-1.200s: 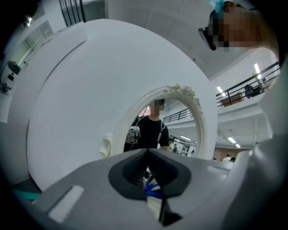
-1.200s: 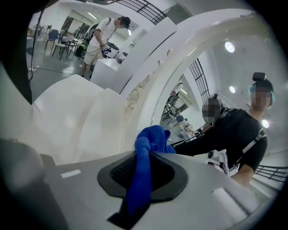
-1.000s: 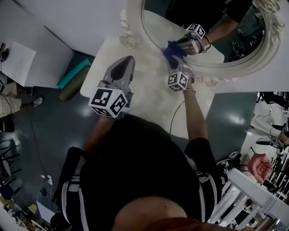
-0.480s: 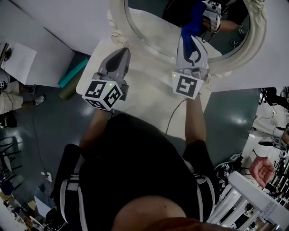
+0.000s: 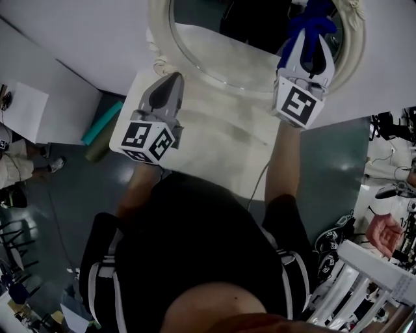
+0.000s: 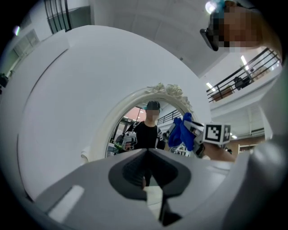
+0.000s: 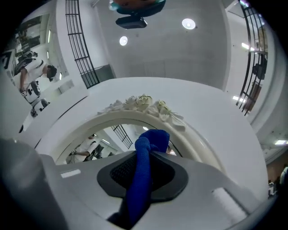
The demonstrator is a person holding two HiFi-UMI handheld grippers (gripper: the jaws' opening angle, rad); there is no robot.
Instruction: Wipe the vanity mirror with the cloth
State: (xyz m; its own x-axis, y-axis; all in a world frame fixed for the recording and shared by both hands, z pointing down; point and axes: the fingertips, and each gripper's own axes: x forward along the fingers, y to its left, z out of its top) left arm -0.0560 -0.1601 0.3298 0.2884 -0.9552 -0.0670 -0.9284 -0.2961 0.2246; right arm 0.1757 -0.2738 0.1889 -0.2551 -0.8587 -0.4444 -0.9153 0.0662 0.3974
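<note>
The vanity mirror stands at the back of the white table, oval, in an ornate cream frame. My right gripper is raised against the right side of the glass and is shut on the blue cloth, which bunches past the tips. In the right gripper view the cloth runs between the jaws, below the frame's carved flowers. My left gripper hovers over the table left of the mirror, shut and holding nothing. From the left gripper view, the cloth shows against the glass.
The white table carries the mirror, and a cable hangs off its front edge. A teal roll lies on the dark floor at left. White racks stand at lower right. A white wall rises behind the mirror.
My right gripper has carried the blue cloth up and to the right, from the mirror's lower rim to high on the glass. The left gripper has hardly moved.
</note>
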